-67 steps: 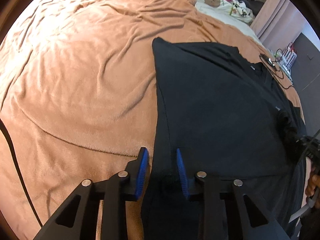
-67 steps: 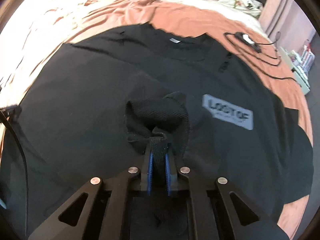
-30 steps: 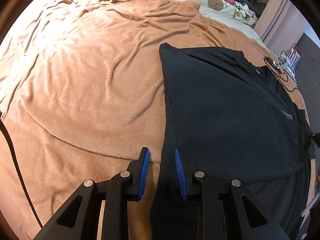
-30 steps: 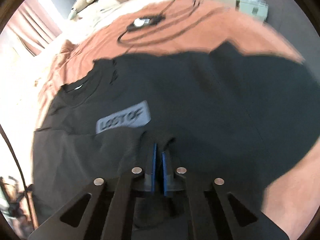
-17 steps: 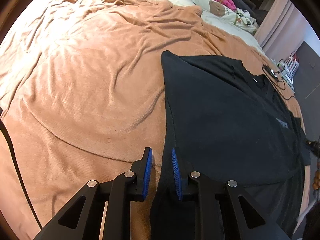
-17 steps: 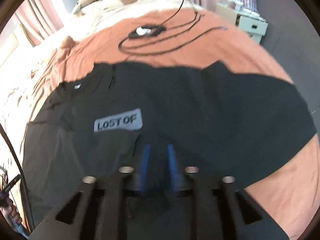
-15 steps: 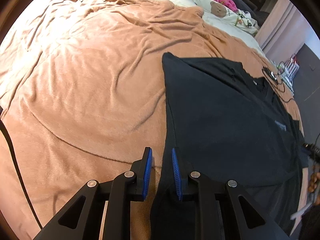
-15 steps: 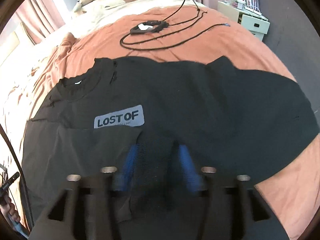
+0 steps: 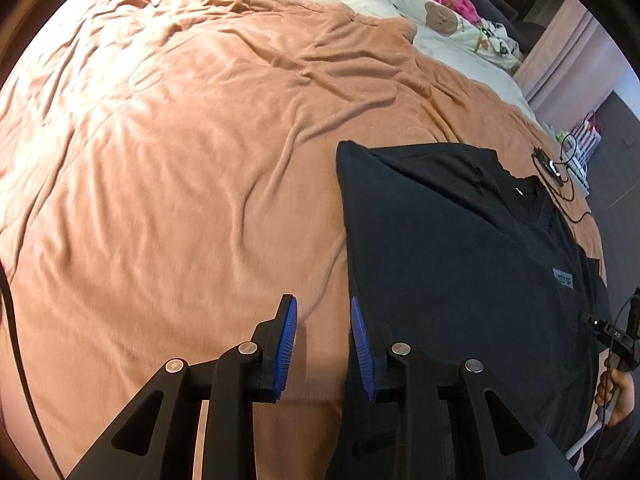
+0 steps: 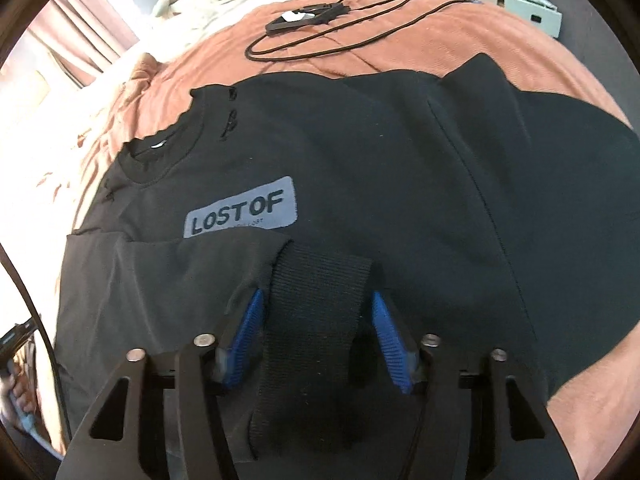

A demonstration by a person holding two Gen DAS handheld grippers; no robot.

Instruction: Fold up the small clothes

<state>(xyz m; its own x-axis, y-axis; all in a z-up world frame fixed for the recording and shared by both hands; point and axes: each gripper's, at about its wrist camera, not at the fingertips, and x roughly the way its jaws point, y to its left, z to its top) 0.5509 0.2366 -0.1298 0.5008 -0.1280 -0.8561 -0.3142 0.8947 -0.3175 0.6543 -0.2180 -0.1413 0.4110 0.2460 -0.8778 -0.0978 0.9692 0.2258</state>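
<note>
Blanket (image 9: 180,168), orange-brown and creased, covers the bed and carries everything we note below. On it lies the sweatshirt (image 10: 360,152), black, spread flat with its front up; we take it as our landmark. Its collar (image 10: 160,156) points toward the pillows, and a grey patch (image 10: 242,213) reading "LOST OF" sits on the chest just below that collar. One sleeve (image 10: 168,280) is folded across the body under the patch, ending in a ribbed cuff (image 10: 316,312).

Beyond the sweatshirt's collar end, a black cable (image 10: 340,36) loops on the blanket with a small black device (image 10: 306,16) at its head, apart from the garment.

We find the right gripper (image 10: 316,340) over the cuff, jaws spread wide on either side of it and gripping nothing. We find the left gripper (image 9: 324,344) at the sweatshirt's side edge, jaws partly apart: one finger over bare blanket, the other over black cloth, nothing pinched between them.
</note>
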